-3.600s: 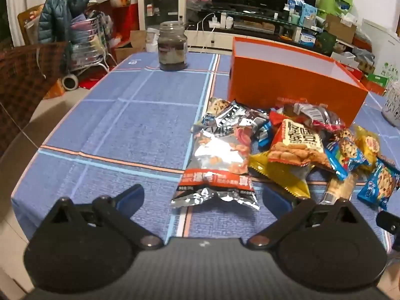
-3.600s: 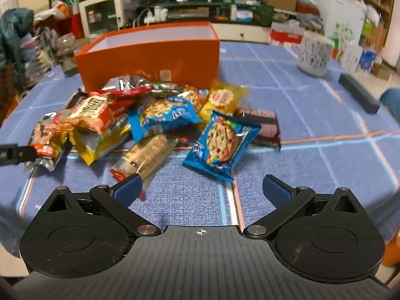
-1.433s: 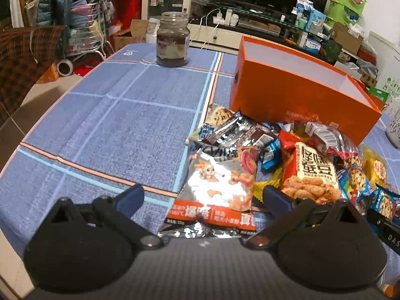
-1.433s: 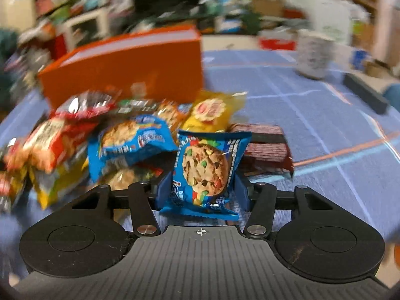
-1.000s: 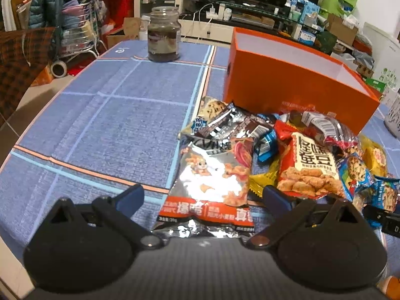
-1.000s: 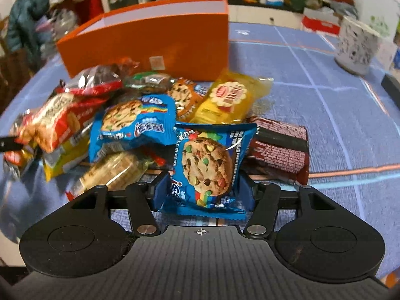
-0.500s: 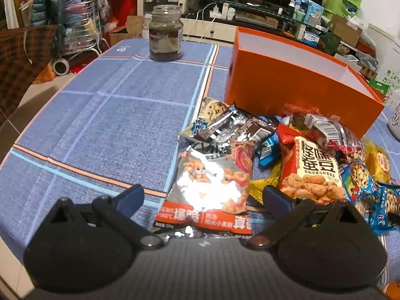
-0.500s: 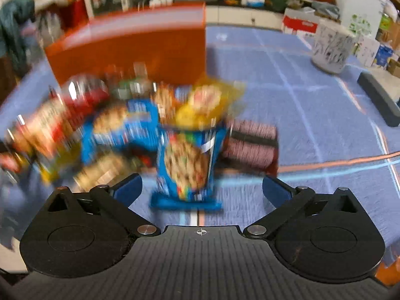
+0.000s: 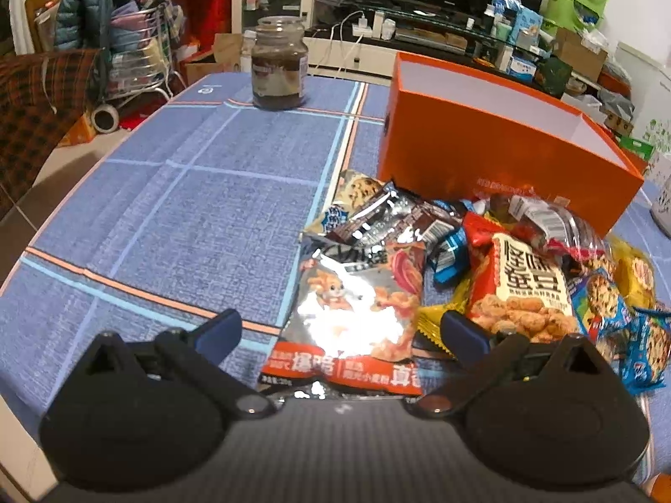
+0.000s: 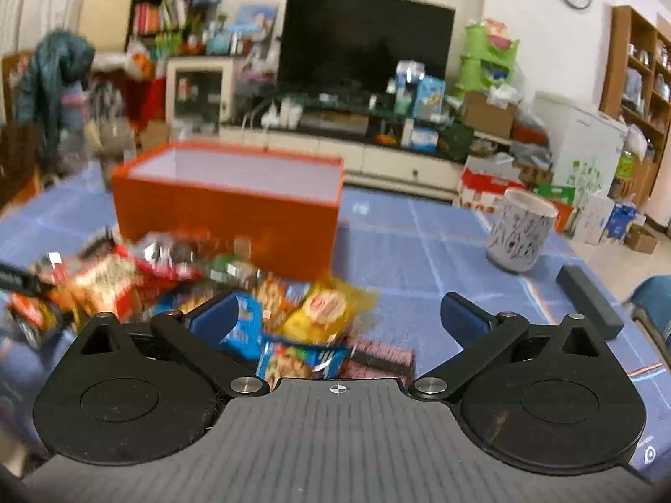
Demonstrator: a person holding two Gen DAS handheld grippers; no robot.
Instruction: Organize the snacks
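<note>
A pile of snack packets lies on the blue checked tablecloth in front of an open orange box (image 9: 495, 142); the box also shows in the right wrist view (image 10: 226, 205). My left gripper (image 9: 342, 329) is open, its jaws on either side of a silver and red snack bag (image 9: 356, 314). Beside the bag lies a red packet with a pale label (image 9: 524, 289). My right gripper (image 10: 337, 316) is open and empty, raised above the pile. Below it lie a blue cookie packet (image 10: 293, 360), a yellow packet (image 10: 327, 308) and a dark red packet (image 10: 381, 356).
A dark glass jar (image 9: 279, 69) stands at the table's far left. A white patterned mug (image 10: 522, 230) and a dark bar (image 10: 589, 302) sit on the right side. A plaid chair (image 9: 33, 113) stands left of the table. Room clutter lies beyond.
My right gripper opened, dropped the blue cookie packet back by the pile, then rose and tilted up. My left gripper hardly moved.
</note>
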